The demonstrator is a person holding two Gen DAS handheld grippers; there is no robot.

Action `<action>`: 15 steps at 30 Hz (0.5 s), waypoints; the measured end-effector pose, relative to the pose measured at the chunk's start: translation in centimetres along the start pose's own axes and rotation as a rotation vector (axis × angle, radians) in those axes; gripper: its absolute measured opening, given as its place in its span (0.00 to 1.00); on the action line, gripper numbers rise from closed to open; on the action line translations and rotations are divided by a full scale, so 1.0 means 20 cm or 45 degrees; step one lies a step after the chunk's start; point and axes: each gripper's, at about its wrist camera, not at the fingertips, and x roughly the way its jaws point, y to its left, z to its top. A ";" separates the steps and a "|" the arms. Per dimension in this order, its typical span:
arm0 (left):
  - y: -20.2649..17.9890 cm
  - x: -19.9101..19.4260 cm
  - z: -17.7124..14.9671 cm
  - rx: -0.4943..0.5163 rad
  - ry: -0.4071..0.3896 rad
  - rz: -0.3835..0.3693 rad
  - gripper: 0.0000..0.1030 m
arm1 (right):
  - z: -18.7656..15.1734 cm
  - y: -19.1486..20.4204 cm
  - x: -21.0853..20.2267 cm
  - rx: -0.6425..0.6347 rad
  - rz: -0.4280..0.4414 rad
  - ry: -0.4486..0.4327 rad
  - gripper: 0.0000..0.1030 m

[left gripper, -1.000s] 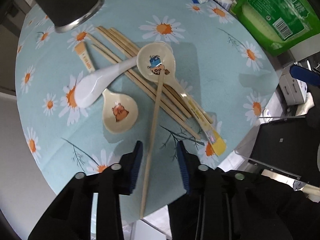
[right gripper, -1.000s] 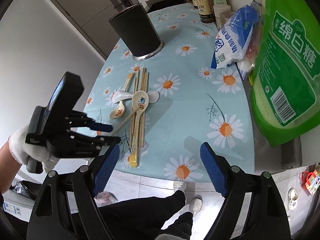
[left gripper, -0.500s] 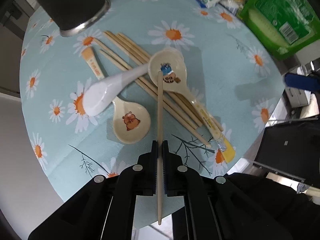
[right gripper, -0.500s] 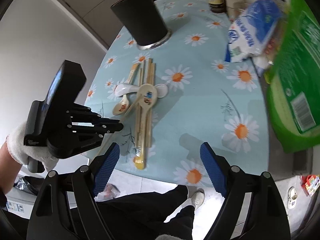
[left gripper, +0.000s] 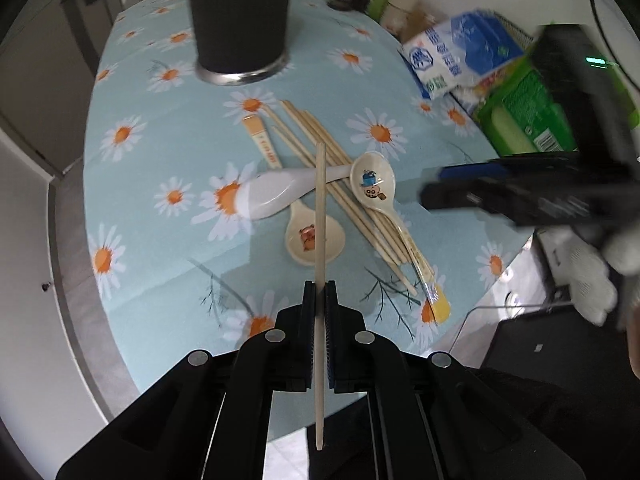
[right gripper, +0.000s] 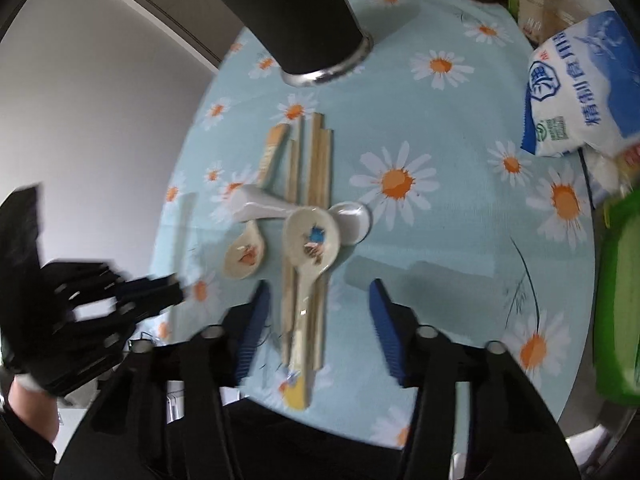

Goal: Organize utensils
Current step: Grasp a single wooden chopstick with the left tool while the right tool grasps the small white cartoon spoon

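Fig. — Single chopstick (left gripper: pixel 320 216) clamped in left gripper (left gripper: pixel 319 300), raised over near edge of table (left gripper: pixel 132 280); right gripper (right gripper: pixel 316 320) spread wide, holding nothing.

Likely light, stiff, smooth wood: prone to pivot or slip betw. pads; held approx. mid-shaft, thin end trailing back past fingers, blunt end fwd toward black holder (left gripper: pixel 240 20) at far edge. Remaining chopsticks (left gripper: pixel 340 184) in a diagonal bundle mid-table, w/ white spoon (left gripper: pixel 276 192) lying across them, cartoon spoon (left gripper: pixel 372 184) on top, small spoon (left gripper: pixel 314 236) just beside; ceramic, so prob. heavier, brittle, glazed-slick. Left-wrist view alone shows the pinch and shaft alignment. Right-wrist view, blurred, shows bundle lengthwise betw. its open fingers, yellow-tipped handle (right gripper: pixel 298 396) at near edge, salt bag (right gripper: pixel 576 92) at right edge.
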 end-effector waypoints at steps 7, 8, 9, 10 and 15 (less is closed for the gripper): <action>0.11 -0.06 -0.11 -0.094 -0.060 -0.026 0.04 | 0.10 -0.03 0.16 0.024 0.000 0.098 0.33; 0.12 -0.05 -0.11 -0.102 -0.061 -0.035 0.04 | 0.11 -0.05 0.18 0.046 0.002 0.112 0.33; 0.13 -0.03 -0.11 -0.106 -0.062 -0.043 0.03 | 0.12 -0.06 0.19 0.067 0.007 0.114 0.32; 0.14 -0.03 -0.12 -0.109 -0.065 -0.048 0.04 | 0.12 -0.07 0.20 0.085 0.025 0.115 0.32; 0.20 0.02 -0.10 -0.121 -0.068 -0.084 0.04 | 0.13 -0.06 0.23 0.101 0.038 0.113 0.19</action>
